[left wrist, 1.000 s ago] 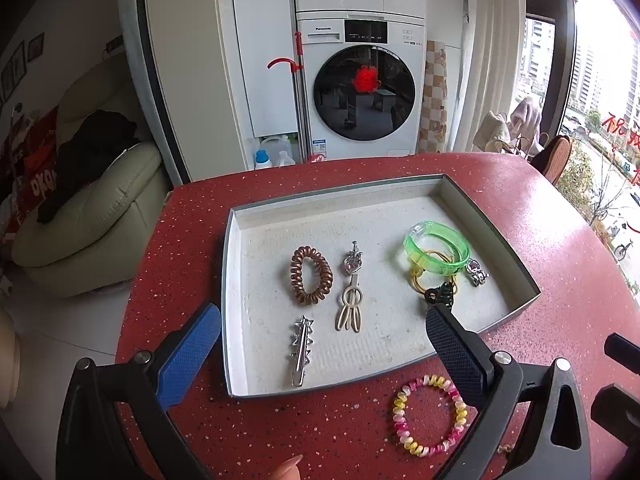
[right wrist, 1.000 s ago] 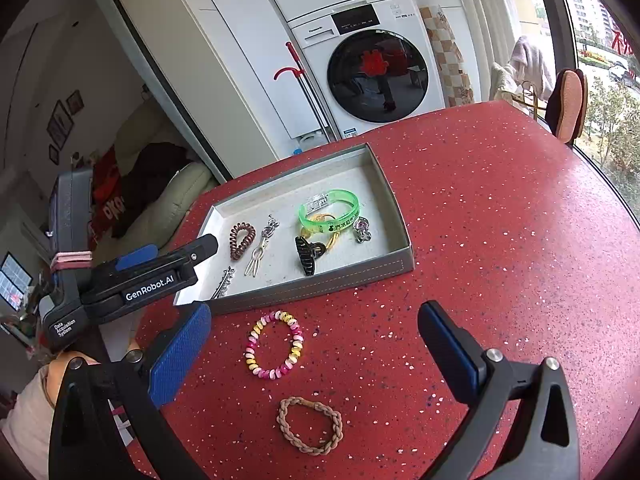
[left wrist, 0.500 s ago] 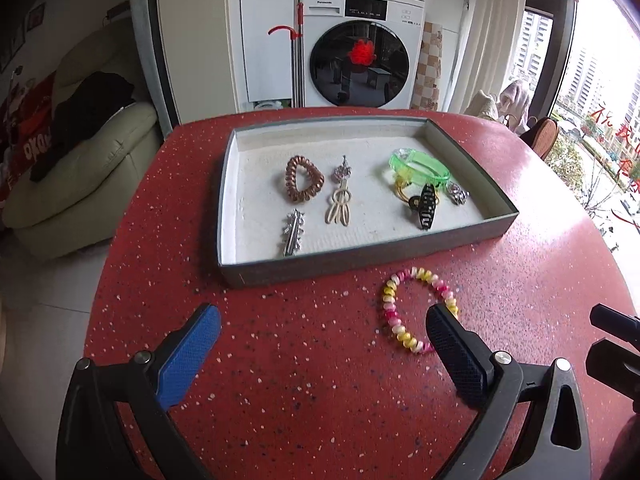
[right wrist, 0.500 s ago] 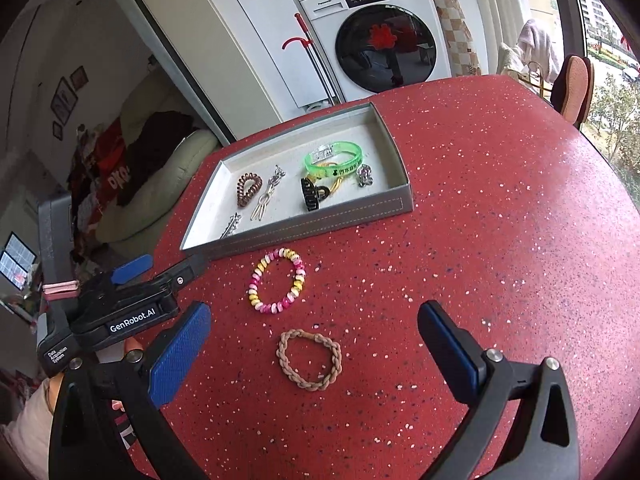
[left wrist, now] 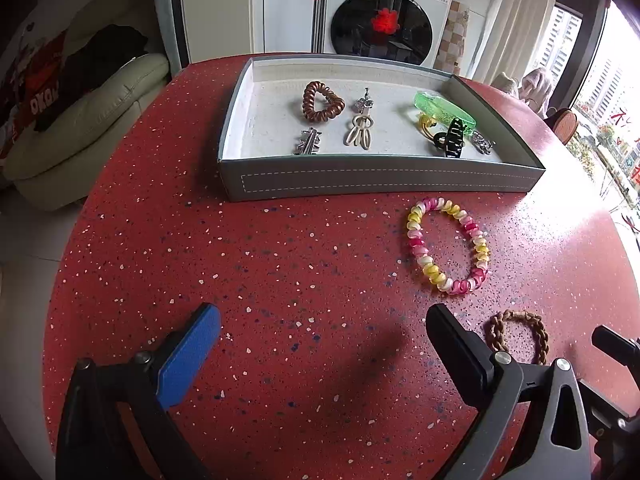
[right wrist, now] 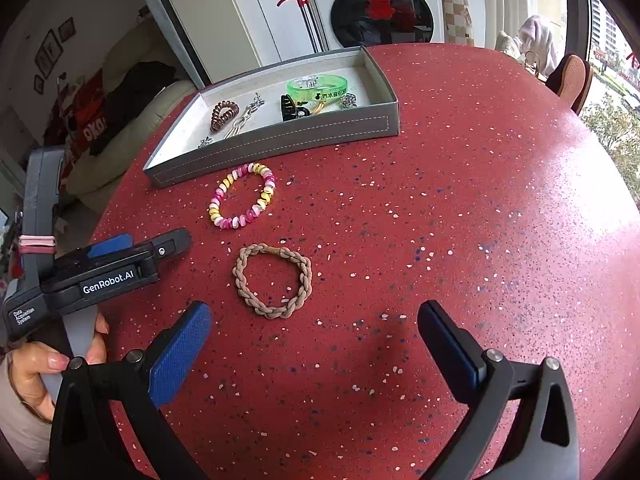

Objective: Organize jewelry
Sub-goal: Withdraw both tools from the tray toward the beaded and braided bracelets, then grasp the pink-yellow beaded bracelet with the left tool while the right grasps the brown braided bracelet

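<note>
Left tongs [left wrist: 322, 354]: released, jaws spread wide and holding nothing, low over the red speckled counter [left wrist: 280, 264]; in the right wrist view they show at 9 o'clock with a hand [right wrist: 44, 354] on the handle.
Tray: grey shallow rectangular tray [left wrist: 384, 178] with a pale lining, at 12 o'clock from the left tongs. It holds a copper spiral hair tie [left wrist: 322, 101], a silver clip [left wrist: 307, 142], a cream looped ornament [left wrist: 359, 131], a translucent green bangle [left wrist: 444, 108] and a black claw clip [left wrist: 452, 142].
Beaded piece: pink, yellow and white coiled bracelet [left wrist: 448, 245] lies flat on the counter, just in front of the tray's near wall, at 1 o'clock from the left tongs.
Braided piece: tan braided cord bracelet [right wrist: 273, 279] lies flat on the counter, outside the tray, closer to the person than the beaded one.
Right tongs [right wrist: 314, 344]: released, jaws wide, empty.
Key relation: the braided bracelet sits at 11 o'clock from the right tongs, near them. From the left tongs it lies at 3 o'clock, just beyond the right-hand finger. It is a closed ring with no strong long axis.
Nearer side: the right tongs look better placed, I judge, since the ring lies ahead of their opening.
Left to do: two loose bracelets are not yet in the tray.
</note>
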Demonstrator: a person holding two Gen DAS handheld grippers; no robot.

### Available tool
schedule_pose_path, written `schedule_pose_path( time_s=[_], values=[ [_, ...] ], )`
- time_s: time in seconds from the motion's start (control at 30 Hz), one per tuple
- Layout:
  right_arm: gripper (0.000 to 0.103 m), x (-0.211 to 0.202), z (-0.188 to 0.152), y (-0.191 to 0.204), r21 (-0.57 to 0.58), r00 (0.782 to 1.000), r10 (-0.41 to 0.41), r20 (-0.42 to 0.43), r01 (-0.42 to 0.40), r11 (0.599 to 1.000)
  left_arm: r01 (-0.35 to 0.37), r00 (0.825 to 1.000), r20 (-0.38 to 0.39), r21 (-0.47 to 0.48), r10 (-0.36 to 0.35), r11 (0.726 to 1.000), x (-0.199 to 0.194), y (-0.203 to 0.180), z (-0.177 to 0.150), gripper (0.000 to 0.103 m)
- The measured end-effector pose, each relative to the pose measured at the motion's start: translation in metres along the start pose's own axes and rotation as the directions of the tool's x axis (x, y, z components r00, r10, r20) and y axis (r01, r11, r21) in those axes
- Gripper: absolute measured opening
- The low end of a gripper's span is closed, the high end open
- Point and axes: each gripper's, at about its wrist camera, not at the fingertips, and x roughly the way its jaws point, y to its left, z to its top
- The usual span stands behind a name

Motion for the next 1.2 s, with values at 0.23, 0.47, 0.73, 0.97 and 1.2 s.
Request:
schedule_pose_path(
  time_s=[0.23, 0.47, 0.73, 0.97, 1.2],
  values=[
    [0.096, 0.007, 0.009, -0.005, 0.022, 1.000, -0.028, -0.004, 0.028, 0.999, 0.024, 1.000, -0.001, 0.013, -0.024, 1.000, 0.002, -0.008, 0.011, 0.103],
    [0.075, 0.021, 0.014, 0.004, -0.047, 0.999, -0.042, -0.032, 0.040, 0.998, 0.028, 1.000, -0.003, 0.064, -0.028, 0.998, 0.010, -0.025, 0.021, 0.103],
    [0.065, 0.028, 0.009, 0.028, -0.189, 0.994, -0.112, -0.011, 0.108, 0.976, 0.039, 0.999, -0.024, 0.069, -0.038, 0.997, 0.019, -0.037, 0.030, 0.103],
    [0.043, 0.026, 0.003, 0.036, -0.237, 0.992, -0.126, 0.006, 0.124, 0.964, 0.044, 0.999, -0.032, 0.125, -0.040, 0.991, 0.023, -0.054, 0.033, 0.093],
    [0.008, 0.023, 0.002, 0.036, -0.235, 0.995, -0.104, 0.009, 0.103, 0.967, 0.020, 1.000, -0.027, 0.153, -0.016, 0.988, 0.025, -0.060, 0.033, 0.093]
  ],
)
